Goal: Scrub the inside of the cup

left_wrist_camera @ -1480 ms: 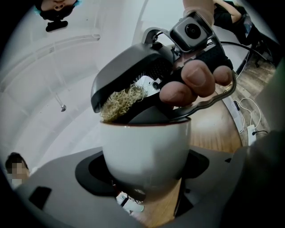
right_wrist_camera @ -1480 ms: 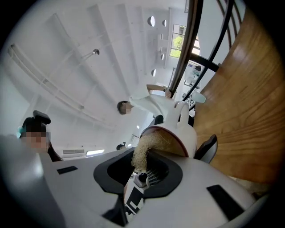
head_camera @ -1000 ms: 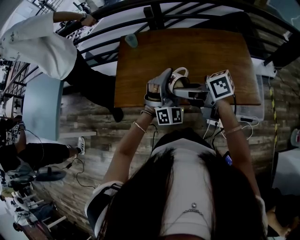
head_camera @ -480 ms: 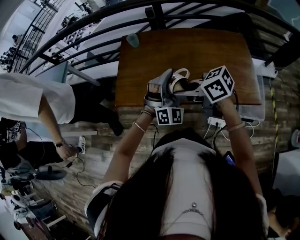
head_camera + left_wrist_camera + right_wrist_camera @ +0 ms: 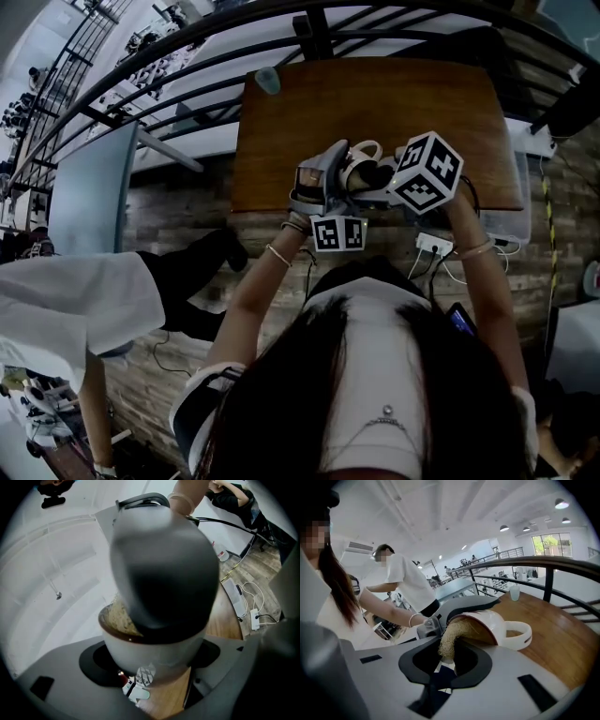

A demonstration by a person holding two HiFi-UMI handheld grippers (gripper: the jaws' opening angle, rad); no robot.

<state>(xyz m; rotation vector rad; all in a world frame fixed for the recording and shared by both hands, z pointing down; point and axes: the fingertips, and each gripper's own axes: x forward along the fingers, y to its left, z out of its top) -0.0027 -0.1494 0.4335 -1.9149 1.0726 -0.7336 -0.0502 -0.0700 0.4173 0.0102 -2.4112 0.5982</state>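
Note:
A white cup (image 5: 364, 162) with a brown inside lies on its side above the wooden table (image 5: 394, 94), and my left gripper (image 5: 328, 180) is shut on its body. In the left gripper view the cup (image 5: 154, 656) fills the space between the jaws. My right gripper (image 5: 377, 183) is shut on a tan fibrous scrubber (image 5: 449, 637), which is pushed into the cup's mouth (image 5: 471, 625). The cup's handle (image 5: 520, 637) points toward the table. The right gripper (image 5: 164, 573) hides most of the cup's opening in the left gripper view, where the scrubber (image 5: 117, 618) shows at the rim.
A small pale tumbler (image 5: 266, 81) stands at the table's far left corner, by a dark railing (image 5: 309, 23). A power strip with cables (image 5: 433, 246) lies on the floor below the table's near edge. A person in white (image 5: 66, 309) walks past at the left.
My right gripper has rolled and tipped downward, its marker cube turning, and edged closer to the cup. The left gripper and cup stayed put. The bystander moved from upper left to lower left.

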